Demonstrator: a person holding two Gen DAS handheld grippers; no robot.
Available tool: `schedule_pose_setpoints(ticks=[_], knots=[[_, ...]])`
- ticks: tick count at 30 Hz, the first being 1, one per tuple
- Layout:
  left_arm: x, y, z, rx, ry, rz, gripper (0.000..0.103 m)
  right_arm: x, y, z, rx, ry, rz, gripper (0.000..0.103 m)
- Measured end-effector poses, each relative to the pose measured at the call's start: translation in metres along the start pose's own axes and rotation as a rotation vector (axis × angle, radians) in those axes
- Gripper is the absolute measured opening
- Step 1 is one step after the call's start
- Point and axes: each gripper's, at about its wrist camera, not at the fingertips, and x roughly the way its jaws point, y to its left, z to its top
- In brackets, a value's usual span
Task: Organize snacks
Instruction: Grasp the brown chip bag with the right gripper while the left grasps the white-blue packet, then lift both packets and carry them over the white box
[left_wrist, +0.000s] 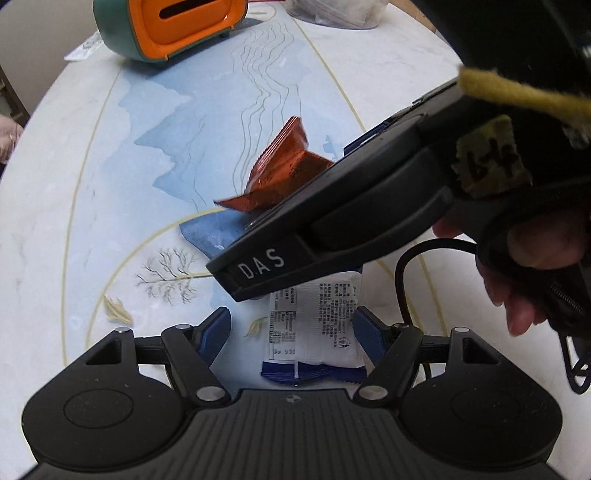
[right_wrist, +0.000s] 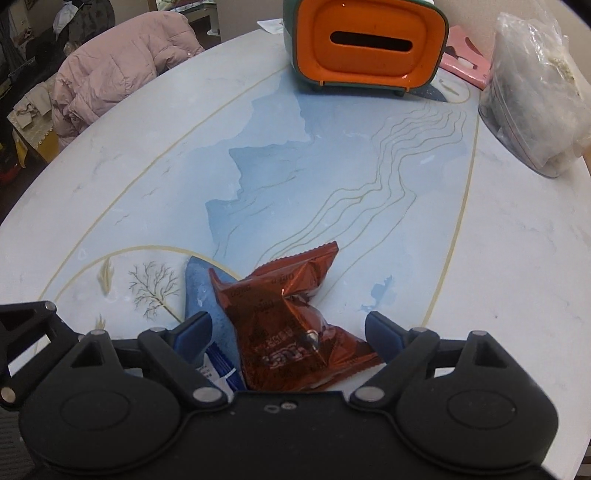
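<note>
A white and blue snack packet (left_wrist: 317, 325) lies flat on the table between the open fingers of my left gripper (left_wrist: 291, 328). A crumpled orange-brown snack packet (left_wrist: 280, 170) lies further in, partly hidden by the right gripper's black body (left_wrist: 351, 206). In the right wrist view that brown packet (right_wrist: 291, 325) sits between the open fingers of my right gripper (right_wrist: 288, 332), which do not press it. A corner of the blue and white packet (right_wrist: 218, 365) peeks out beside the left finger.
An orange and green tissue box (right_wrist: 365, 48) stands at the table's far end, also in the left wrist view (left_wrist: 170, 26). A clear bag of food (right_wrist: 535, 92) sits far right, a pink card (right_wrist: 465, 66) behind. A pink jacket (right_wrist: 110, 70) hangs over a chair.
</note>
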Motion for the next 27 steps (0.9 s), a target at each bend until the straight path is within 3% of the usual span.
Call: schedule_pose_setpoints(ticks=[9, 12, 13, 15, 18, 27], knots=[[0.007, -0.003, -0.003, -0.002, -0.004, -0.006, 0.075, 0.007, -0.002, -0.005, 0.013, 0.002, 0.008, 0.082], [0.006, -0.005, -0.006, 0.000, -0.014, 0.004, 0.074, 0.007, -0.002, -0.005, 0.013, 0.002, 0.007, 0.074], [0.006, -0.006, -0.006, 0.003, -0.019, 0.012, 0.072, 0.007, -0.003, -0.006, 0.016, -0.001, 0.003, 0.070], [0.003, -0.009, -0.007, 0.023, -0.029, 0.026, 0.056, 0.006, -0.005, -0.007, 0.031, -0.007, 0.006, 0.062], [0.002, -0.009, -0.007, 0.024, -0.030, 0.036, 0.048, 0.003, -0.008, -0.009, 0.057, -0.012, 0.020, 0.056], [-0.001, -0.003, -0.010, -0.005, -0.022, 0.048, 0.047, -0.013, -0.018, -0.021, 0.163, -0.028, 0.000, 0.050]])
